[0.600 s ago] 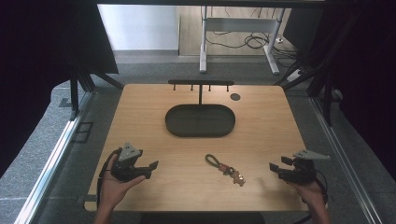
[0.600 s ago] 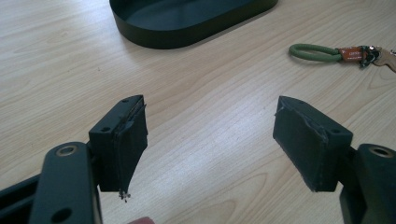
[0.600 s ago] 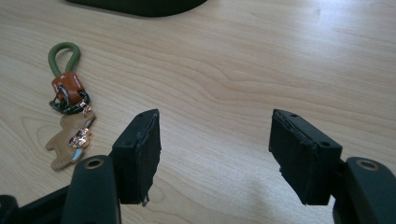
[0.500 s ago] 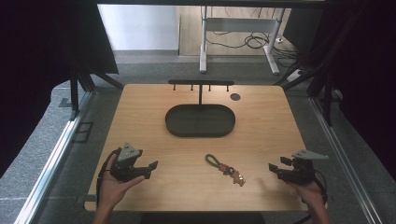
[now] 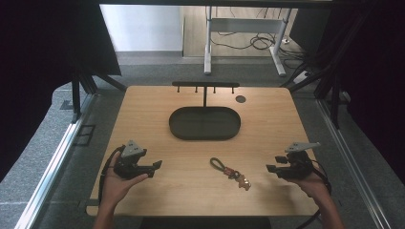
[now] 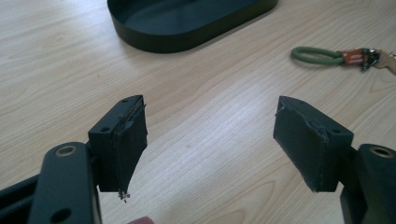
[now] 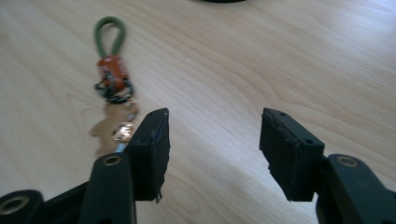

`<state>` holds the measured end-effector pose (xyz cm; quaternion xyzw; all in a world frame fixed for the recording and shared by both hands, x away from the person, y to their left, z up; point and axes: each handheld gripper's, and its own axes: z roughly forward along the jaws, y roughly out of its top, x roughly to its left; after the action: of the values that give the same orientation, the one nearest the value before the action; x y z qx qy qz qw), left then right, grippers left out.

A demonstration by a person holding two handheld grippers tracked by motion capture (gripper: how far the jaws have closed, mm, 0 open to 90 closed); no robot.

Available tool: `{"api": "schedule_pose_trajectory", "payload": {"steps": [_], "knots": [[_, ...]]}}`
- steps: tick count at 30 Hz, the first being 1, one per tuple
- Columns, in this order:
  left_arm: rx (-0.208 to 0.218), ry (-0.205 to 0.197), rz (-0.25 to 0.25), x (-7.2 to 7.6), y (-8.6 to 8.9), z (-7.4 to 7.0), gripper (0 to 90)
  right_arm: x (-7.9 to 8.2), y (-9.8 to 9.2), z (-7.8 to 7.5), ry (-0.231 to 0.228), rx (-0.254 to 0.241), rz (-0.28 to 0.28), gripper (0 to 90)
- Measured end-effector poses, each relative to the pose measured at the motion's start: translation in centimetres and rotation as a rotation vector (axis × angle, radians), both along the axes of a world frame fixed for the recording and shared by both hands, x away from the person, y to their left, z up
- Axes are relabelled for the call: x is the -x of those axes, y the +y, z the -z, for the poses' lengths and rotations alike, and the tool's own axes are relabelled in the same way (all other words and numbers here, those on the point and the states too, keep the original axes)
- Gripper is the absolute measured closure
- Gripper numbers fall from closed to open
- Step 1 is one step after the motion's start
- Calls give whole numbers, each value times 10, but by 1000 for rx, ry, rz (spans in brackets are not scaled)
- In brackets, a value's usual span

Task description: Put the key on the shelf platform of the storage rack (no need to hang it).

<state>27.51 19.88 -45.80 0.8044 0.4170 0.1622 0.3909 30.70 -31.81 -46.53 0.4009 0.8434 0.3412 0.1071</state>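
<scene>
A keychain (image 5: 229,171) lies flat on the wooden table (image 5: 267,124), near the front and between both hands. It has a green cord loop, an orange tag and a tan charm. My left gripper (image 5: 156,164) rests at the front left, open with nothing between its jaws, pointing right toward the keychain (image 6: 336,56). In its own view the left gripper (image 6: 210,140) stands wide over bare wood. My right gripper (image 5: 271,168) is at the front right, open with nothing between its jaws. In its own view the right gripper (image 7: 212,144) sits just right of the keychain (image 7: 112,79).
A black oval tray (image 5: 174,125) sits mid-table, its wall (image 6: 154,42) ahead of the left gripper. Behind it stands a black rack with hooks (image 5: 205,86), with a small dark disc (image 5: 240,98) to its right. Desk legs and cables lie beyond the table's far edge.
</scene>
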Motion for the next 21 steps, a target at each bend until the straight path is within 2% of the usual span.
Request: {"api": "schedule_pose_trajectory", "payload": {"steps": [1, 2, 3, 5, 7, 12, 13, 15, 21], "knots": [[1, 1, 3, 1, 0, 0, 261, 0, 2, -1, 6, 2, -7, 448], [1, -3, 4, 2, -1, -1, 261, -3, 10, -4, 34, 4, -32, 459], [0, -5, 4, 4, -1, -1, 261, -3, 10, -4, 34, 4, -32, 459], [8, -10, 5, 7, 0, -2, 261, -4, 22, -8, 53, 35, -59, 471], [13, -8, 2, 8, 2, -1, 261, -7, 43, -11, 81, 88, -120, 485], [6, -4, 8, 9, 1, 1, 261, -17, 75, -6, 142, 190, -190, 494], [7, -4, 10, 10, 0, 0, 261, -17, 75, -6, 142, 190, -190, 494], [8, -5, 14, 11, -1, 0, 261, -22, 91, -1, 171, 231, -219, 497], [-3, 3, 30, 13, -3, 2, 259, -29, 115, 5, 194, 276, -255, 512]]}}
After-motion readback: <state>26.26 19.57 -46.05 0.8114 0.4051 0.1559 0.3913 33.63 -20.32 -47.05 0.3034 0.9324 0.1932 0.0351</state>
